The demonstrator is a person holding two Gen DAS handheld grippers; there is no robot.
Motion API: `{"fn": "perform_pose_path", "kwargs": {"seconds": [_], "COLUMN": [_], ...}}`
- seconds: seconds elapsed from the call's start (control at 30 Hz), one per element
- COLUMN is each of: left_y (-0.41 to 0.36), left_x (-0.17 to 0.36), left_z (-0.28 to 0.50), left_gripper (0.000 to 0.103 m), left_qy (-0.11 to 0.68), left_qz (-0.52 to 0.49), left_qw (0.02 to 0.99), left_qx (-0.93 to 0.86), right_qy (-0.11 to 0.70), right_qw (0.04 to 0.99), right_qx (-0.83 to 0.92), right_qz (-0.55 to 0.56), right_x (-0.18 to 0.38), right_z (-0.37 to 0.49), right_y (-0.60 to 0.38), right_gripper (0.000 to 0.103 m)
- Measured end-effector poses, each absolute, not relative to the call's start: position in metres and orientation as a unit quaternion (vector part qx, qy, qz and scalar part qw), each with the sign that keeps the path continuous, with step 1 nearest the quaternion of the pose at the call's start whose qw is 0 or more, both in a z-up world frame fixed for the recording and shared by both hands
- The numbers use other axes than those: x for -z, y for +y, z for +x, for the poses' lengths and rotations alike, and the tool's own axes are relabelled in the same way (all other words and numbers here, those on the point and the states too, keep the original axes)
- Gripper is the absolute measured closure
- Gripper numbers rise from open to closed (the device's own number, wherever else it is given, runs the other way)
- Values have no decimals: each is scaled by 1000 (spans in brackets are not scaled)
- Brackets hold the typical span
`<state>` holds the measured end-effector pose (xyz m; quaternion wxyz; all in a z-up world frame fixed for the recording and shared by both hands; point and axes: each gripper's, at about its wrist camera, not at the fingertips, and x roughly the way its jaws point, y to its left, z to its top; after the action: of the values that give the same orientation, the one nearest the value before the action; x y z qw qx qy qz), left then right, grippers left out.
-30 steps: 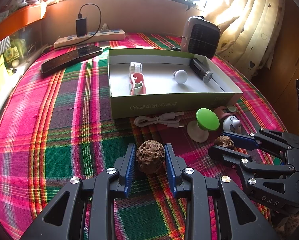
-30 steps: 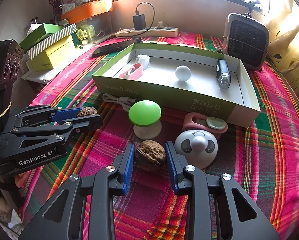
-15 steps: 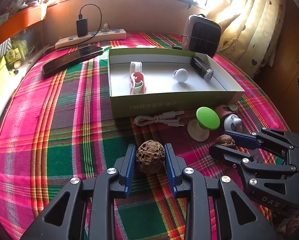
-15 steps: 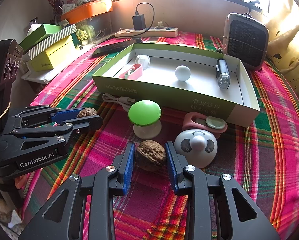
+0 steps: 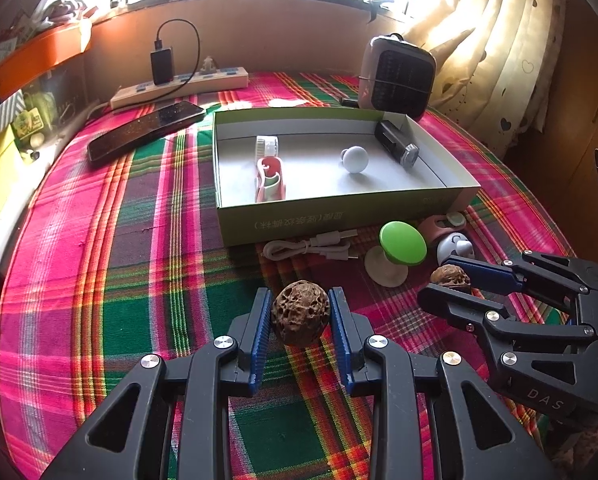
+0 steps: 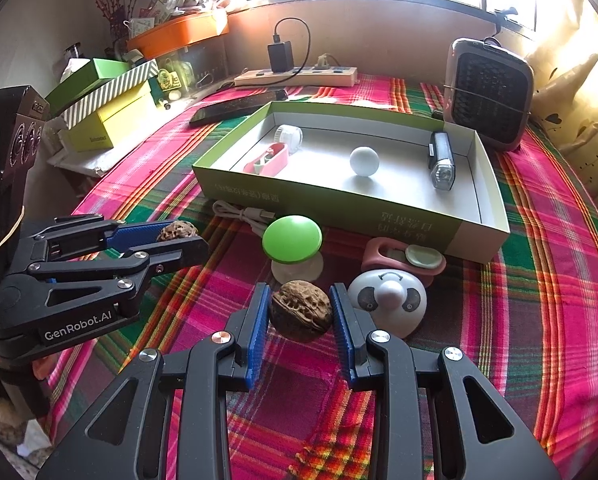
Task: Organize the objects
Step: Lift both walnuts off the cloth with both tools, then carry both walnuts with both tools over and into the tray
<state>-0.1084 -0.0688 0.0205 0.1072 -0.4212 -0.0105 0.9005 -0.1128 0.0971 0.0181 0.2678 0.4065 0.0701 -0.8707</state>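
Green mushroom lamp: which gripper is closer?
Right. The right gripper, shut on its walnut, sits just in front of the green mushroom lamp. The left gripper, holding the other walnut, is off to the lamp's left, farther away.

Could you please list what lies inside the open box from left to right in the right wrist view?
Pink case → white ball → bike light, all inside the green box.

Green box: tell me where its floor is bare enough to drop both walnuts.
Inside the green box, the widest bare floor lies between the white ball and the flashlight, running to the near wall. Another patch separates ball and pink case. The far-left corner is crowded by the white cap.
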Motion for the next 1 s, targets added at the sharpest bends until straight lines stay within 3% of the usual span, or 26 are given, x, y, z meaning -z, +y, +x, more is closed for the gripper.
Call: {"fn": "perform_pose_path", "kwargs": {"seconds": [1.0], "left_y": [-57], "left_x": [-64], "left_z": [-143], "left_gripper": [76], "left_qy": [-12], "left_qz": [-386], "left_qw": [109], "left_qx": [-916], "right_qy": [59], "right_qw": [252], "right_qx": [897], "right_qz": [358], "right_x": [-63], "right_z": [-159], "right_y": [112], "right_gripper": [71]}}
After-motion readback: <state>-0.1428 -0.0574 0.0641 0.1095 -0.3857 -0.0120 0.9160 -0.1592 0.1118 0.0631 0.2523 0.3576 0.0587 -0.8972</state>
